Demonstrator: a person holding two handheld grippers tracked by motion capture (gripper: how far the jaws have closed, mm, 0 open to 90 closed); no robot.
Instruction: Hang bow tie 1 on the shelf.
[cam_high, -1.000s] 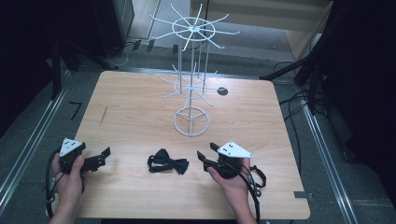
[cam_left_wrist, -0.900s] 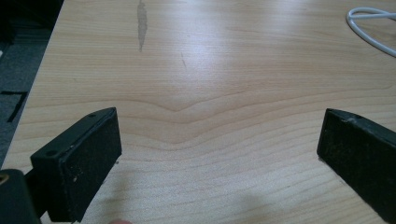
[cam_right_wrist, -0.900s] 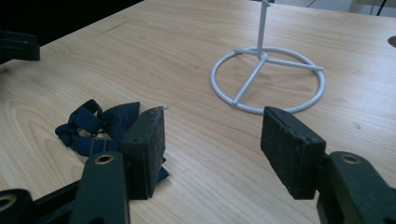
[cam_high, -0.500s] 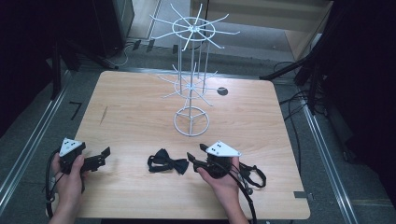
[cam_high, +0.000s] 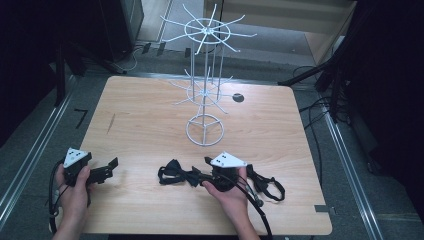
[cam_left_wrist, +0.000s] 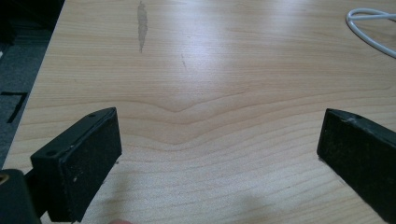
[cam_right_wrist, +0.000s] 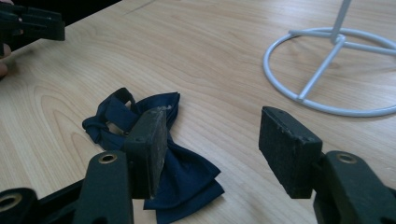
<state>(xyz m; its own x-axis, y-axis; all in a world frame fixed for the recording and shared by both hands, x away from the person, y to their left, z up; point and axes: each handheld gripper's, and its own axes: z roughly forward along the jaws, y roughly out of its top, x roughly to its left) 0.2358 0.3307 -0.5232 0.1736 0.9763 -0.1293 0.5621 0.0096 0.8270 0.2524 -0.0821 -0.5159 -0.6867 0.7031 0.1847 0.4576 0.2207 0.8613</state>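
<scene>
The right hand-held gripper (cam_right_wrist: 210, 149) is hovering low over the table (cam_right_wrist: 224, 51), its two blocky black jaws standing apart with nothing pressed between the scuffed, matte pads. One jaw is sitting right over the navy bow tie (cam_right_wrist: 182, 172), a soft, satiny fabric piece lying crumpled flat on the wood, its strap looping off behind it; whether that pad is touching the cloth is hard to tell. From the high view, the bow tie (cam_high: 176, 175) is lying near the front edge, just ahead of the right hand-held gripper (cam_high: 200, 171). Beyond it, the white wire display stand (cam_high: 205, 127) is rising from a ring-shaped base, thin spokes fanning out. Over at the left, the left hand-held gripper (cam_left_wrist: 219, 149) is holding its jaws wide above bare, pale wood grain.
</scene>
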